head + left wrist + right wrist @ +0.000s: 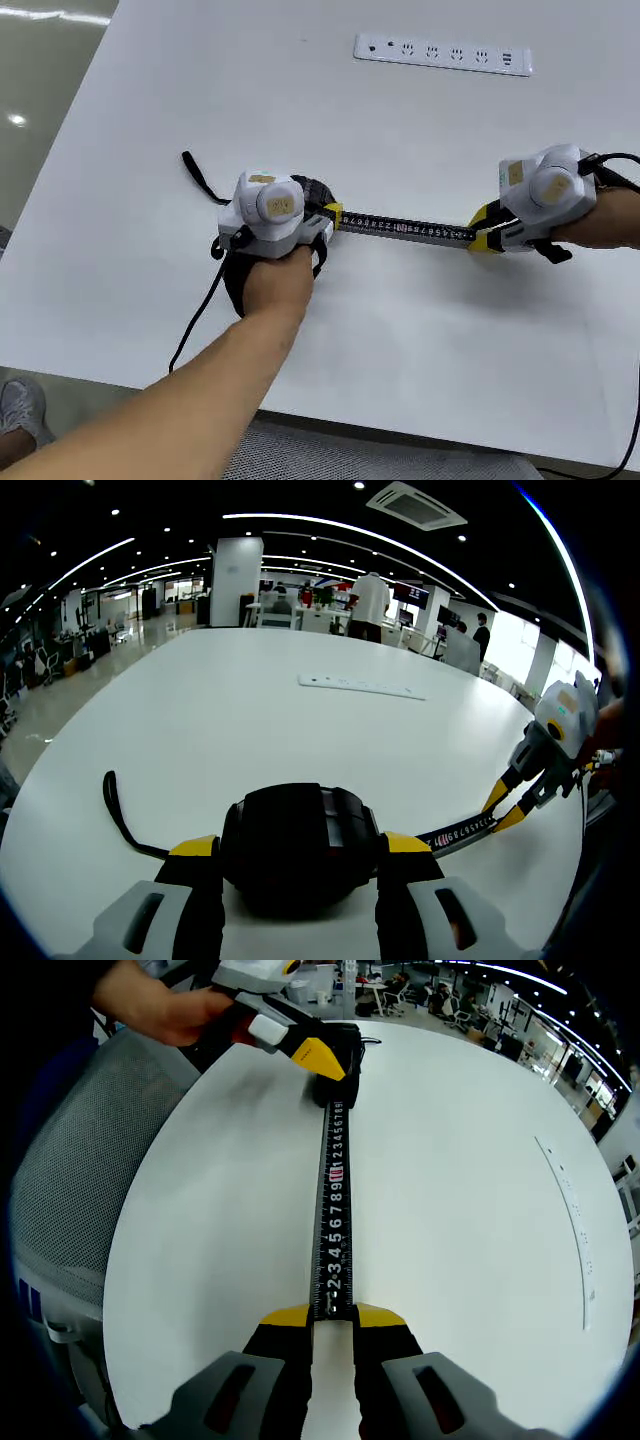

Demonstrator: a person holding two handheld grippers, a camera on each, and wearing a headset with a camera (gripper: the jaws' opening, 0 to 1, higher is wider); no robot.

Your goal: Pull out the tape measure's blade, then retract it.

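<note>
Pull-out looks done; retraction next
My left gripper (326, 224) clamps the tape measure case (300, 842); my right gripper (333, 1318) pinches the blade (335, 1200) tip, which I should ease back

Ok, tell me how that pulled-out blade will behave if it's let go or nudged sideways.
The blade is thin and runs straight from the case to the right hand-held gripper, so it probably keeps its line under tension but would likely flex or buckle if pushed sideways. Let go, it likely snaps back toward the case, which the left hand-held gripper clamps.
</note>
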